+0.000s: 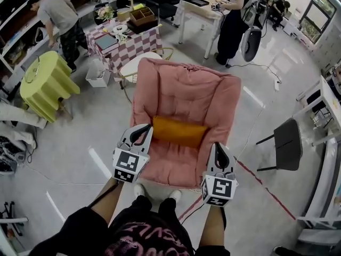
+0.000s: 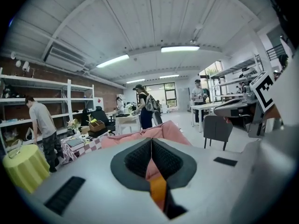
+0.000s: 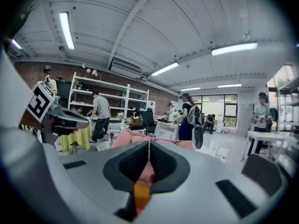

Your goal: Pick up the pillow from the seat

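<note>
Pillow: the orange pillow (image 1: 178, 131) lies crosswise on the seat of the pink armchair (image 1: 184, 87), against the foot of the backrest.
Armchair: middle of the head view, its back toward 12 o'clock and the seat's front edge toward 6 o'clock, where the person's feet stand.
Left gripper: the left gripper (image 1: 144, 130) is at 9 o'clock of the pillow, tips at the pillow's left end. Contact can't be settled from above; it looks just beside.
Left jaws: clenched pad against pad with nothing between them. In the left gripper view (image 2: 151, 143) a strip of pillow (image 2: 158, 188) and pink armchair (image 2: 161, 130) shows beyond the slot.
Right gripper: the right gripper (image 1: 218, 147) is at 4 o'clock of the pillow, over the seat's right arm and clear of the pillow.
Right jaws: clenched and empty too. The right gripper view (image 3: 149, 146) shows the orange pillow (image 3: 141, 194) low in the slot.
Checked surface: the checked surface (image 1: 136, 44) stands at 11 o'clock of the armchair and carries boxes.
Yellow-draped table: the yellow-draped table (image 1: 47, 81) stands at 9 o'clock, well apart.
Grey chair: the grey chair (image 1: 287, 143) stands at 3 o'clock.
</note>
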Action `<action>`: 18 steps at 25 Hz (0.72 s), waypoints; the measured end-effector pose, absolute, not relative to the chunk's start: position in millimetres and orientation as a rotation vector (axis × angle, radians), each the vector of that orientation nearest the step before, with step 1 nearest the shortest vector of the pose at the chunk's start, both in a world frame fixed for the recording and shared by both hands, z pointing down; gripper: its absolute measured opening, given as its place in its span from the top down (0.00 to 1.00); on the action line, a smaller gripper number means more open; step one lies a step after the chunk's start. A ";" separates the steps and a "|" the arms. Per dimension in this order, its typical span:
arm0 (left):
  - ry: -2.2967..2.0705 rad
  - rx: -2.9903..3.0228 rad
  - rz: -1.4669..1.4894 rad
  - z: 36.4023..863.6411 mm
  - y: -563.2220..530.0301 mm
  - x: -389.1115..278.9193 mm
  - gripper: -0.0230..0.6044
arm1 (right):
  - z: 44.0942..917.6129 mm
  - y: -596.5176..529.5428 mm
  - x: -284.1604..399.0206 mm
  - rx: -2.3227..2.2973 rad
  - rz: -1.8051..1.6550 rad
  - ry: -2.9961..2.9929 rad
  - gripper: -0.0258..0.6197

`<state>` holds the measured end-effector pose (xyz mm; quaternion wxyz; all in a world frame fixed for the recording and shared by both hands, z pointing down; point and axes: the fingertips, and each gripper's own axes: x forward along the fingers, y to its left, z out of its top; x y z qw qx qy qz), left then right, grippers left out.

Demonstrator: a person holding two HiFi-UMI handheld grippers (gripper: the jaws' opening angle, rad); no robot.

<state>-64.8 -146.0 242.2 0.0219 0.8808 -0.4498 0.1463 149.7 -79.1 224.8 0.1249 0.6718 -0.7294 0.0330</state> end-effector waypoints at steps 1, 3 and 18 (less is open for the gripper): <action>-1.397 2.720 0.454 244.0 -147.4 -65.1 0.95 | 226.5 -80.7 150.6 1.958 0.104 -2.129 0.93; -1.402 2.708 0.445 244.5 -150.5 -65.6 0.95 | 228.5 -83.7 152.6 1.964 0.122 -2.134 0.93; -1.416 2.694 0.425 268.0 -171.6 -59.6 0.95 | 258.9 -100.7 155.6 1.957 0.139 -2.088 0.93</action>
